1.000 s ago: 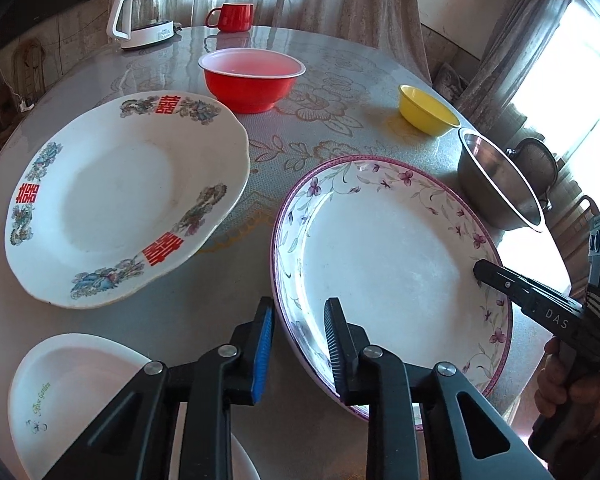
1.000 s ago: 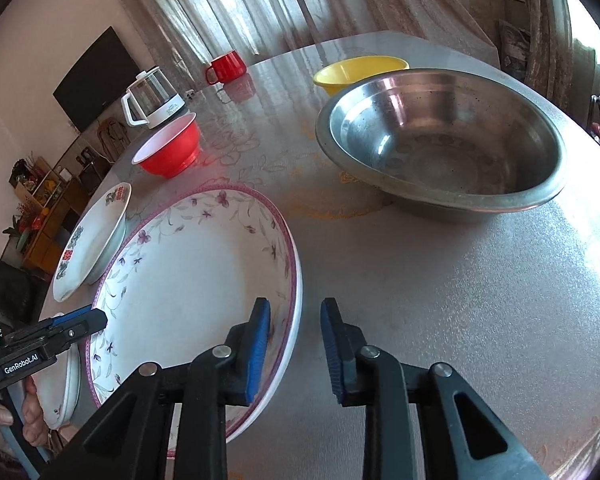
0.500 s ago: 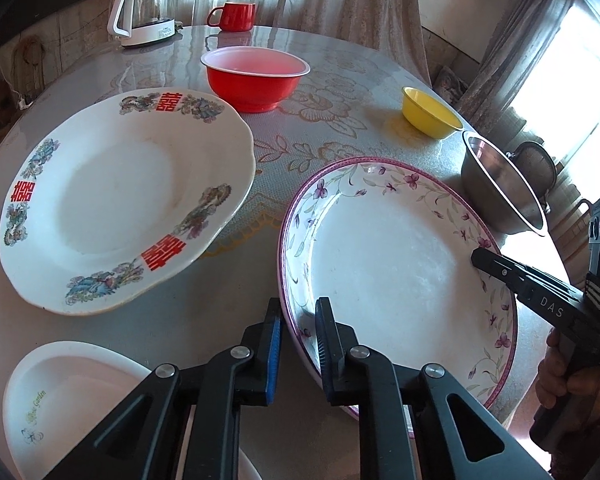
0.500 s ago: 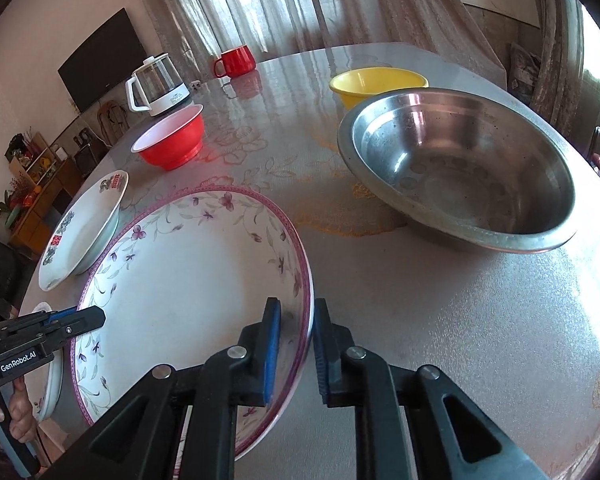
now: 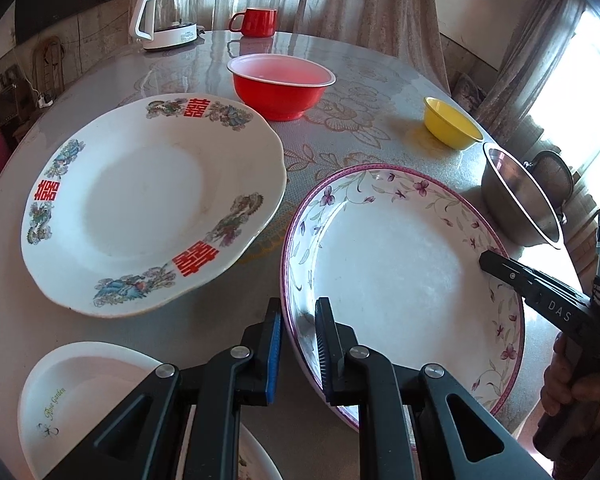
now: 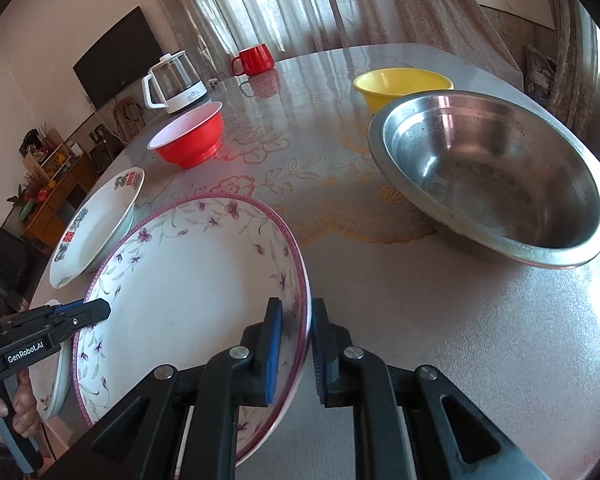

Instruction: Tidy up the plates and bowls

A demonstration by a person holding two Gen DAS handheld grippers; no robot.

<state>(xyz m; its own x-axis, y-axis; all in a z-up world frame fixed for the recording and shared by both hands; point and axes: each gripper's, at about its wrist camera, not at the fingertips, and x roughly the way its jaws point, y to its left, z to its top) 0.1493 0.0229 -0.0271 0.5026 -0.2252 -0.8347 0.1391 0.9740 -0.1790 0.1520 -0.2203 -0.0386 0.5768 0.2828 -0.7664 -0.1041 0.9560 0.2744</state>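
your left gripper (image 5: 298, 344) is pinched on the near rim of the big white plate w/ purple flower border (image 5: 400, 272), jaws nearly closed. your right gripper (image 6: 296, 344) is clamped on its opposite rim, same narrow gap. plate looks tilted, at mid table. white plate w/ red characters (image 5: 148, 208) just left, round steel bowl (image 6: 492, 176) to the right, red plastic bowl (image 5: 280, 84) & small yellow bowl (image 5: 452, 124) beyond.

Left wrist view: close over the near-left rim of the floral plate (image 5: 400, 272), facing across the table (image 5: 360, 92) toward the curtains. Right wrist view: close at the same plate's opposite rim, facing likewise. Shared: plate, red bowl (image 6: 190, 142), yellow bowl (image 6: 402, 84), kettle (image 5: 166, 16).
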